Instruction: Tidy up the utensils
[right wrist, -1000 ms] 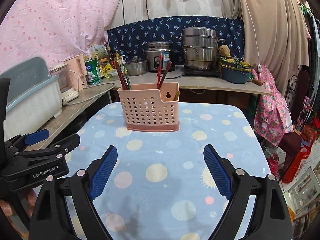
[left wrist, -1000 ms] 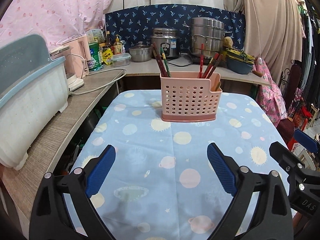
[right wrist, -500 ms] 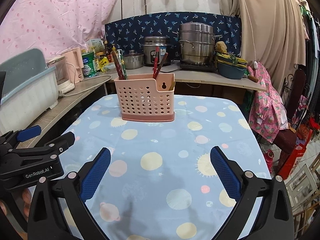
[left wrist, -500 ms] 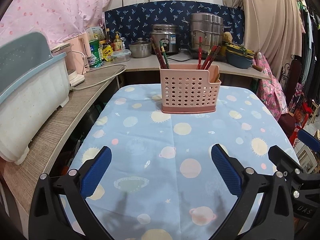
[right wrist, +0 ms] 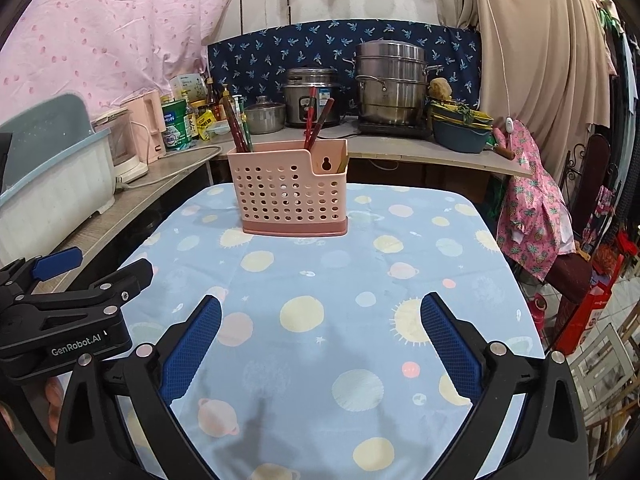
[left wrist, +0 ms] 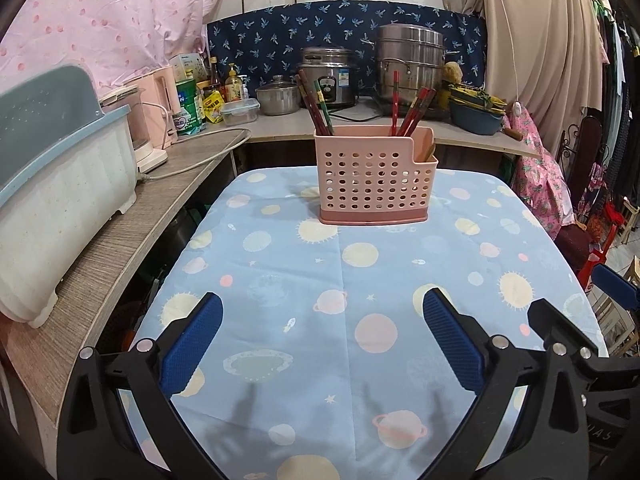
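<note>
- Chopsticks (left wrist: 412,114) stand upright in two bunches inside the pink perforated holder (left wrist: 374,178), which sits at the far end of the cloth-covered surface (left wrist: 360,312), well apart from both grippers.
- I judge them light, stiff and slick; I would pinch one across its upper shaft, clear of the rim.
- Left gripper (left wrist: 322,344) and right gripper (right wrist: 320,346) both have jaws spread wide, with nothing between them.
- Only the right wrist view shows the keyhole slot in the holder's back wall, and the left gripper's body beside mine.
</note>
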A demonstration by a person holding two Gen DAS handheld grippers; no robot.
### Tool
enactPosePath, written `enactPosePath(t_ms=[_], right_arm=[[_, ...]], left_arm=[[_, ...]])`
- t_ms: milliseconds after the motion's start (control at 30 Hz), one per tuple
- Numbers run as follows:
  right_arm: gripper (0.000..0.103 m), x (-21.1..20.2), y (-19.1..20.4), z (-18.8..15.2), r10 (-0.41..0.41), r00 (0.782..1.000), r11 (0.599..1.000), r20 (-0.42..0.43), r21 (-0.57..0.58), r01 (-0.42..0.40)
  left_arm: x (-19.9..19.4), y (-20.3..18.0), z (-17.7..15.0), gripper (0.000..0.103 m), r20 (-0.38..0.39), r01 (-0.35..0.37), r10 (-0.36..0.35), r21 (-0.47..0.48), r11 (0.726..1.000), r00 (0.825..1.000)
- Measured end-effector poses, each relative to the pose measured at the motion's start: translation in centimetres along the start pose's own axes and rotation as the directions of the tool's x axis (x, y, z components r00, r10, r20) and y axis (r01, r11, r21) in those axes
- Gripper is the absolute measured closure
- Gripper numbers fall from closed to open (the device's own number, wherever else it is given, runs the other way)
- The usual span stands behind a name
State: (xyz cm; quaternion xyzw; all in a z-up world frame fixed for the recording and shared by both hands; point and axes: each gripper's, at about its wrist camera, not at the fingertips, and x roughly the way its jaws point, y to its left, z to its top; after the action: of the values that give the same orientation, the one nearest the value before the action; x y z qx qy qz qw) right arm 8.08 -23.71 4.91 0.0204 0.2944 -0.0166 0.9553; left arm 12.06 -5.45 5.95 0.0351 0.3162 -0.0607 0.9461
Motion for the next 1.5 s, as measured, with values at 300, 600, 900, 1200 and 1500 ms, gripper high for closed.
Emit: enactPosePath(t_ms=[300, 600, 900, 1200, 1500], right_arm=[[0.007, 0.13, 0.45, -0.28, 0.002, 1.000, 1.000, -0.007, -0.002, -0.002], [0.007, 0.15, 0.51, -0.31, 0.001, 1.000, 1.000, -0.008, -0.002, -0.001], [0.007, 0.08, 0.82, -0.54, -0.004, 1.000, 1.000, -0.008, -0.002, 0.004], [0.007, 0.00, 0.86, -0.58, -0.005, 1.000, 1.000, -0.008, 0.001, 0.005], [0.007, -0.03, 0.51, -0.54, -0.019, 1.000, 1.000, -0.005, 0.009, 0.019]], left_arm=[[-0.25, -0.07, -0.26, 0.007, 0.006, -0.007, 0.007, 0.000, 1.000, 1.000], [-0.25, 0.06, -0.35, 0.007, 0.014, -0.014, 0.014, 0.002, 1.000, 1.000], [-0.45, -0.04, -0.33, 0.007, 0.027, -0.016, 0.016, 0.004, 1.000, 1.000], [-0.28, 0.05, -0.40, 0.007, 0.019, 0.003, -0.003, -0.005, 1.000, 1.000], [-0.29, -0.02, -0.43, 0.007, 0.022, 0.009, -0.009, 0.002, 1.000, 1.000]])
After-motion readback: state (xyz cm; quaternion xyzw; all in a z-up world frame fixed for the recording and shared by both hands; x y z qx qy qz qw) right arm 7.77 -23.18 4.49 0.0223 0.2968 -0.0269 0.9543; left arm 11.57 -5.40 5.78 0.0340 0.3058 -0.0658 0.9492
